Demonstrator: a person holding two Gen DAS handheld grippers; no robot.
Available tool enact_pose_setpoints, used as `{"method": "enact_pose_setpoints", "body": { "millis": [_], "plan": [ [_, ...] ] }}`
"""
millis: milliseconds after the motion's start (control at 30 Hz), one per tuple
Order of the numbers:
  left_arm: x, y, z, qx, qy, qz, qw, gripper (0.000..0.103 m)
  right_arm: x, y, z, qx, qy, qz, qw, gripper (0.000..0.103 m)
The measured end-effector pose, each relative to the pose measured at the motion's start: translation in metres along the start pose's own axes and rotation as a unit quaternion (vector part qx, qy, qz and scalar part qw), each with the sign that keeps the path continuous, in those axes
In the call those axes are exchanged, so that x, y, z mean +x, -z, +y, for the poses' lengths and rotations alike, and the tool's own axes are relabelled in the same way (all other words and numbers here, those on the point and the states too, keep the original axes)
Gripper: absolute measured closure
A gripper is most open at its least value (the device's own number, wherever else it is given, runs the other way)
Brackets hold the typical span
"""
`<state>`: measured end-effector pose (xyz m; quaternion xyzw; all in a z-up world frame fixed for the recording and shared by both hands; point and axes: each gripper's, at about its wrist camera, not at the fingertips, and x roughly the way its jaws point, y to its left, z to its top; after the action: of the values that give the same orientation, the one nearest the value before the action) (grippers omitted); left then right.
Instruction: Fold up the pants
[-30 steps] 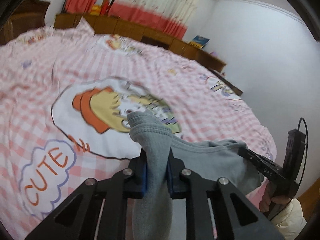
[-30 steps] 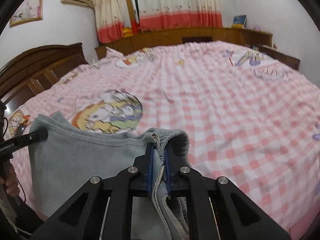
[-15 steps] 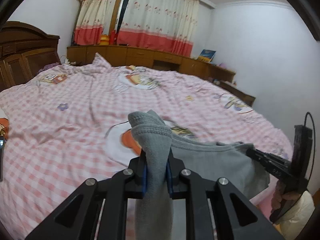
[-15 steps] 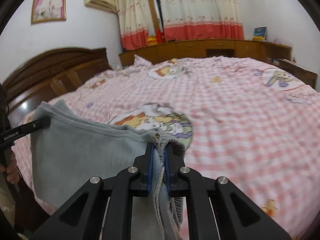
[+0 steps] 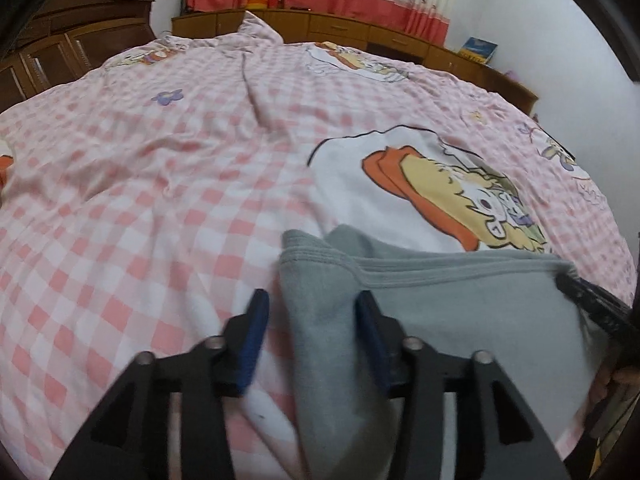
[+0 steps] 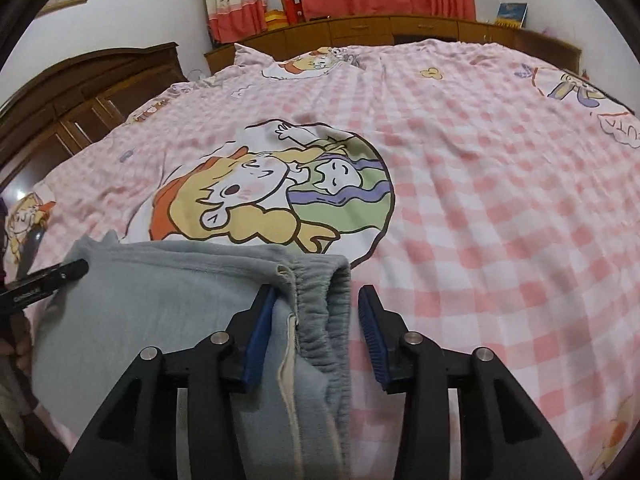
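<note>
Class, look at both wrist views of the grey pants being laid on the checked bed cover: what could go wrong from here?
1. Both claws have just been opening with cloth between them. The left claw may snag the grey pants when it withdraws.
2. The waistband and drawstring by the right claw look bunched, so the fold may set crooked.

Matt grey knit cloth pants

1. Our left gripper points downward, its jaws just opened and parted, pads slack.
2. Our right gripper likewise tilts down, jaws just opened, gripping nothing.
</note>
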<state>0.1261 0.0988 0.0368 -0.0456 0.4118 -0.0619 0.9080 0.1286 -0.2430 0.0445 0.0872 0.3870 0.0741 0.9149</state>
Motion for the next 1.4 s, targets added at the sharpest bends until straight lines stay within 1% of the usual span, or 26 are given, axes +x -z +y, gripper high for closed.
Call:
{"method": "enact_pose_setpoints", "body": {
  "millis": [100, 133, 200, 233, 300, 367, 433, 467, 500, 567, 600, 633, 700, 767, 867, 967, 1033, 1067, 1100, 1167, 1300, 1400],
  "plan": [
    [-0.013, -0.003, 0.003, -0.016, -0.002, 0.002, 0.9999, 0.052, -0.021, -0.006, 0.003, 0.005, 0.006, -0.012, 1.000, 0.061],
    [-0.021, -0.004, 0.003, -0.017, -0.004, -0.002, 0.9998, 0.052, -0.032, -0.009, 0.006, 0.002, 0.003, -0.029, 1.000, 0.061],
    [-0.037, -0.008, 0.001, -0.020, -0.001, -0.016, 0.9997, 0.052, -0.040, -0.013, 0.013, -0.005, -0.009, -0.043, 0.999, 0.061],
    [-0.047, -0.009, -0.001, -0.024, 0.008, -0.024, 0.9994, 0.052, -0.041, -0.014, 0.017, -0.009, -0.021, -0.044, 0.999, 0.061],
    [-0.058, -0.012, -0.008, -0.030, 0.033, -0.031, 0.9986, 0.052, -0.033, -0.016, 0.027, -0.023, -0.054, -0.029, 0.998, 0.061],
    [-0.062, -0.013, -0.017, -0.031, 0.068, -0.032, 0.9967, 0.052, -0.019, -0.014, 0.034, -0.035, -0.054, -0.012, 0.998, 0.062],
    [-0.054, -0.013, -0.027, -0.026, 0.097, -0.023, 0.9947, 0.056, -0.001, -0.010, 0.035, -0.042, -0.031, 0.007, 0.999, 0.062],
    [-0.048, -0.013, -0.032, -0.019, 0.098, -0.015, 0.9949, 0.062, 0.013, -0.007, 0.034, -0.048, -0.012, 0.022, 0.999, 0.066],
    [-0.041, -0.012, -0.035, -0.014, 0.092, -0.008, 0.9956, 0.067, 0.022, -0.004, 0.032, -0.051, -0.004, 0.028, 0.998, 0.068],
    [-0.014, -0.009, -0.035, -0.013, 0.059, 0.020, 0.9979, 0.068, 0.030, -0.001, 0.026, -0.045, -0.011, 0.021, 0.999, 0.068],
    [-0.003, -0.006, -0.032, -0.018, 0.054, 0.032, 0.9979, 0.074, 0.032, -0.001, 0.025, -0.040, -0.015, 0.020, 0.999, 0.068],
    [0.007, -0.003, -0.027, -0.029, 0.054, 0.043, 0.9972, 0.076, 0.031, 0.000, 0.022, -0.039, -0.017, 0.020, 0.999, 0.069],
    [0.013, -0.001, -0.020, -0.048, 0.065, 0.040, 0.9959, 0.078, 0.031, 0.000, 0.023, -0.045, -0.018, 0.018, 0.999, 0.069],
    [0.014, -0.002, -0.018, -0.050, 0.069, 0.041, 0.9956, 0.078, 0.031, 0.000, 0.022, -0.046, -0.018, 0.017, 0.999, 0.068],
    [0.013, -0.003, -0.020, -0.043, 0.064, 0.043, 0.9961, 0.078, 0.029, -0.001, 0.022, -0.043, -0.019, 0.020, 0.999, 0.068],
    [0.006, -0.004, -0.024, -0.042, 0.055, 0.044, 0.9966, 0.078, 0.012, -0.004, 0.024, -0.035, -0.014, 0.023, 0.999, 0.068],
    [-0.007, -0.002, -0.028, -0.041, 0.049, 0.044, 0.9970, 0.074, -0.006, -0.003, 0.025, -0.038, -0.011, 0.017, 0.999, 0.068],
    [-0.013, 0.000, -0.028, -0.039, 0.049, 0.043, 0.9971, 0.069, -0.014, -0.002, 0.026, -0.041, -0.012, 0.015, 0.999, 0.068],
    [-0.021, 0.003, -0.029, -0.036, 0.049, 0.040, 0.9974, 0.065, -0.023, 0.002, 0.026, -0.045, -0.016, 0.014, 0.999, 0.068],
    [-0.037, 0.012, -0.032, -0.034, 0.046, 0.035, 0.9977, 0.060, -0.039, 0.008, 0.027, -0.046, -0.022, 0.013, 0.999, 0.068],
    [-0.058, 0.036, -0.034, -0.045, 0.048, 0.039, 0.9971, 0.059, -0.060, 0.027, 0.026, -0.039, -0.040, 0.021, 0.998, 0.068],
    [-0.069, 0.053, -0.032, -0.055, 0.046, 0.043, 0.9965, 0.059, -0.064, 0.041, 0.028, -0.048, -0.042, 0.029, 0.998, 0.068]
  ]
}}
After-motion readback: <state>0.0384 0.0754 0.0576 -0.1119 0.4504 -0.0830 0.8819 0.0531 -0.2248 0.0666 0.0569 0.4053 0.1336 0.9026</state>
